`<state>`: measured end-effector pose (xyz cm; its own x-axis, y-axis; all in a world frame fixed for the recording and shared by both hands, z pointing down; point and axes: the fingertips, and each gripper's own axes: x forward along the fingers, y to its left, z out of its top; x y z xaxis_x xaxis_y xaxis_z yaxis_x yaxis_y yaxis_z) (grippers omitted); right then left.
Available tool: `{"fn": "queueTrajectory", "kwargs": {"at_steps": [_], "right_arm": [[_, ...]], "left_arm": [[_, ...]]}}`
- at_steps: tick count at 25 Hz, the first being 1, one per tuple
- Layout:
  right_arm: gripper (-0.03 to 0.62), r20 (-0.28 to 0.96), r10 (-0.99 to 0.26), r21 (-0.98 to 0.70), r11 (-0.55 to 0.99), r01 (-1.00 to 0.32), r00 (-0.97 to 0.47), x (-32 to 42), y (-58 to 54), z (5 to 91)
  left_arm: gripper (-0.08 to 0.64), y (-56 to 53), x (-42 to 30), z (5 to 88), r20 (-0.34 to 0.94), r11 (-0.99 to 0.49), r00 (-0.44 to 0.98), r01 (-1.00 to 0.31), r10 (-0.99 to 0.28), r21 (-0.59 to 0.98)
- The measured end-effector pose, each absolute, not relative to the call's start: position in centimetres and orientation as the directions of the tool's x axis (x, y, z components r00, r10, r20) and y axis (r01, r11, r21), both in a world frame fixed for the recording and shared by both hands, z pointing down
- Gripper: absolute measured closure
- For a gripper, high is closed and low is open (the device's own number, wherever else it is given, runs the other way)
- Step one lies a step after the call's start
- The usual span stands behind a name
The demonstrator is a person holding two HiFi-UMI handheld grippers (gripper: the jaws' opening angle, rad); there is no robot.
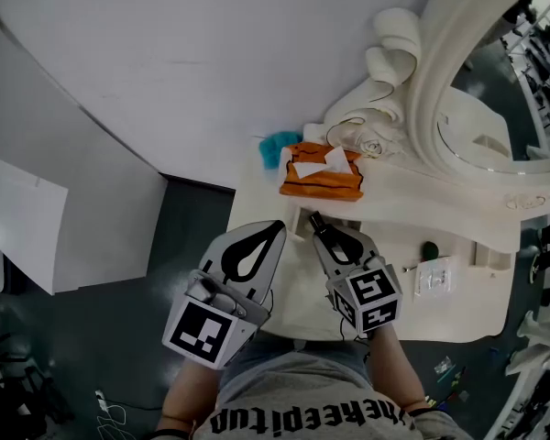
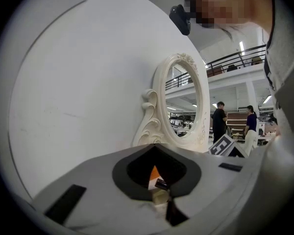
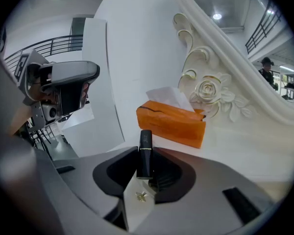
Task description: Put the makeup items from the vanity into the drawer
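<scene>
Your shirt [image 1: 293, 401] sits lowest in the head view, with both marker cubes just above it. Your right gripper [image 1: 314, 220] is clamped on a black lipstick [image 1: 317, 226], which shows there only as a dark stub. The right gripper view shows the lipstick [image 3: 145, 143] upright between the fingers [image 3: 162, 166], its end standing past their tips. The tissue box [image 3: 171, 124] lies just beyond them.

Your left gripper [image 1: 279, 226] is just left of the right fingers, its own fingers pressed together and empty. Its view adds the mirror [image 2: 186, 102] beyond the fingertips. Only the head view shows the teal thing [image 1: 277, 147] behind the box, and a dark item [image 1: 429, 250] and a white card [image 1: 435, 278] on the vanity [image 1: 394, 223], right of your right fingers.
</scene>
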<state>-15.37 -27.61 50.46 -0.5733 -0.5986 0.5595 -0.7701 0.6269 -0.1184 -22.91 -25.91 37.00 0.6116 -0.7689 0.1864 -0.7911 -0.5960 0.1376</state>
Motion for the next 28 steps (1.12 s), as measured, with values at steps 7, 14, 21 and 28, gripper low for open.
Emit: {"fn": "queueTrajectory", "kwargs": {"at_steps": [7,14,21,28], "right_arm": [[0.480,0.622,-0.563,-0.099,0.632,-0.768,-0.543,-15.4,-27.7,51.8],[0.477,0.630,-0.562,-0.089,0.634,-0.768,-0.537,-15.7,-28.2,52.2],[0.474,0.624,-0.567,-0.090,0.631,-0.770,-0.538,-15.9,-28.5,52.1],[0.472,0.591,-0.593,-0.100,0.619,-0.779,-0.547,-15.7,-28.9,51.4]], "left_arm": [[0.529,-26.6,-22.9,37.2,0.189,-0.600,0.617,-0.787,-0.764,0.146],[0.529,-27.1,-23.3,37.5,0.192,-0.598,0.617,-0.787,-0.763,0.151],[0.529,-27.6,-23.6,36.9,0.148,-0.600,0.613,-0.790,-0.776,0.125],[0.529,-27.5,-23.3,37.2,0.169,-0.602,0.617,-0.787,-0.768,0.137]]}}
